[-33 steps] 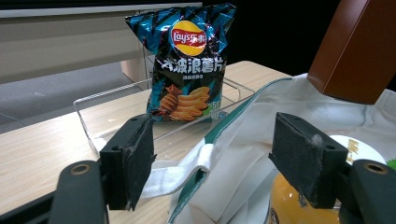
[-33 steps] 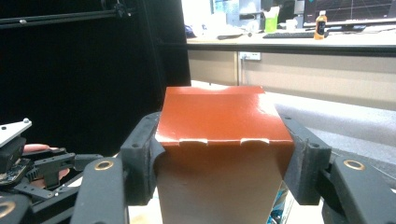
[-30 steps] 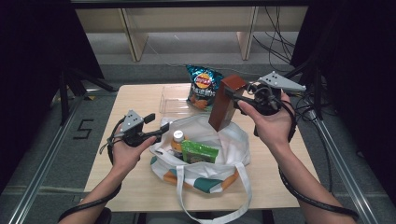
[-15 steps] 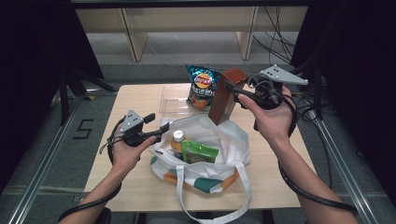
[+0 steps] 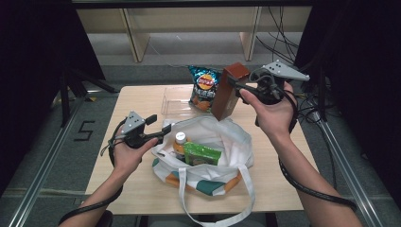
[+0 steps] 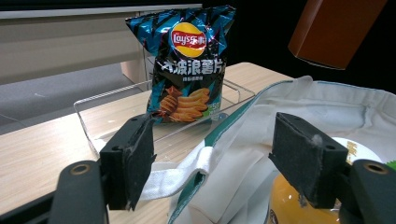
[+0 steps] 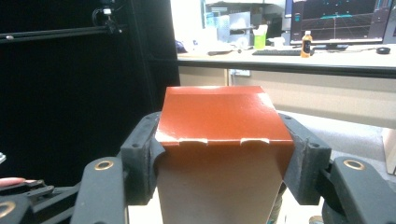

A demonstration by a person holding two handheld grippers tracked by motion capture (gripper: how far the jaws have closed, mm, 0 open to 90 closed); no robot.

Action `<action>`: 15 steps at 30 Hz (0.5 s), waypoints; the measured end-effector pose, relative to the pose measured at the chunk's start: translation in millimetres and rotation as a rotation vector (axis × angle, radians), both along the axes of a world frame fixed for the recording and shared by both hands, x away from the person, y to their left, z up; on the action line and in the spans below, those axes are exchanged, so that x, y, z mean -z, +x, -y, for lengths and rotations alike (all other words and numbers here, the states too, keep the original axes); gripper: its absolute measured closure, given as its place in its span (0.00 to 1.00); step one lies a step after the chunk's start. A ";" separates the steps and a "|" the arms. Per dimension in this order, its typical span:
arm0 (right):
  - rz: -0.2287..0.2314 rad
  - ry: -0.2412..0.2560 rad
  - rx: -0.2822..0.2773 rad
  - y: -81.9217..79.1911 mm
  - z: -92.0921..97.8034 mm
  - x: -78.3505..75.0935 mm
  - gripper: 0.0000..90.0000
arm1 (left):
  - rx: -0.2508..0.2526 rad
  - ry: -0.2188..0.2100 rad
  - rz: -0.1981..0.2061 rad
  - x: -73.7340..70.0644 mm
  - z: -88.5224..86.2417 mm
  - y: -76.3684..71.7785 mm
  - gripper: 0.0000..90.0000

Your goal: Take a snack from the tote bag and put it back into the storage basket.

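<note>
Right gripper [image 5: 235, 86]: jaws clamped on the brown box [image 5: 229, 90], pads against its two side faces near the top.
Box position: hanging tilted below the jaws, above the far rim of the white tote bag [image 5: 227, 137], beside the chip bag [image 5: 204, 87].
Left gripper [image 5: 161, 126]: jaws spread wide, empty, at the bag's near-left rim.
Risk: the smooth carton may pivot or slip between the pads, and could clip the chip bag or the clear tray [image 5: 176, 100].

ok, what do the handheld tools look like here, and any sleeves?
Both the left tool and right tool are black, each topped by a grey three-cornered plate. Jaws carry flat dark foam pads with brass-coloured pivot rivets. A black cable trails along each forearm. Forearms bare, no sleeves visible.
</note>
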State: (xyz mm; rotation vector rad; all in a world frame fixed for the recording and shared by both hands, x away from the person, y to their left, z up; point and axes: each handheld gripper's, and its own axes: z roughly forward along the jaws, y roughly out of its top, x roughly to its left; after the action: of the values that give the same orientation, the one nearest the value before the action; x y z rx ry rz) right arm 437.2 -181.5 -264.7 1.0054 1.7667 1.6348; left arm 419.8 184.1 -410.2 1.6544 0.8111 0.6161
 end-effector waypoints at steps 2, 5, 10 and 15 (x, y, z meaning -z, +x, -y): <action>-0.004 0.004 0.004 2.2 -0.6 -0.1 0.44 | 0.003 0.008 0.006 -0.2 -0.4 0.4 0.32; 0.006 0.000 0.011 6.0 0.1 -1.5 0.44 | 0.000 -0.002 -0.001 -0.1 0.3 -0.2 0.32; 0.004 0.004 0.017 8.9 -1.4 -4.8 0.44 | 0.000 -0.001 0.000 0.2 0.1 0.1 0.32; 0.009 -0.001 0.017 12.0 -3.7 -7.2 0.44 | 0.001 -0.003 0.000 -0.1 0.4 -0.1 0.32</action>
State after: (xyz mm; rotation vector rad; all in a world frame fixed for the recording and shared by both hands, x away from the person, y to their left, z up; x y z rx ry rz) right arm 449.2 -177.9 -257.6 1.0082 1.7483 1.6256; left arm 419.7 183.7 -410.1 1.6522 0.8106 0.6143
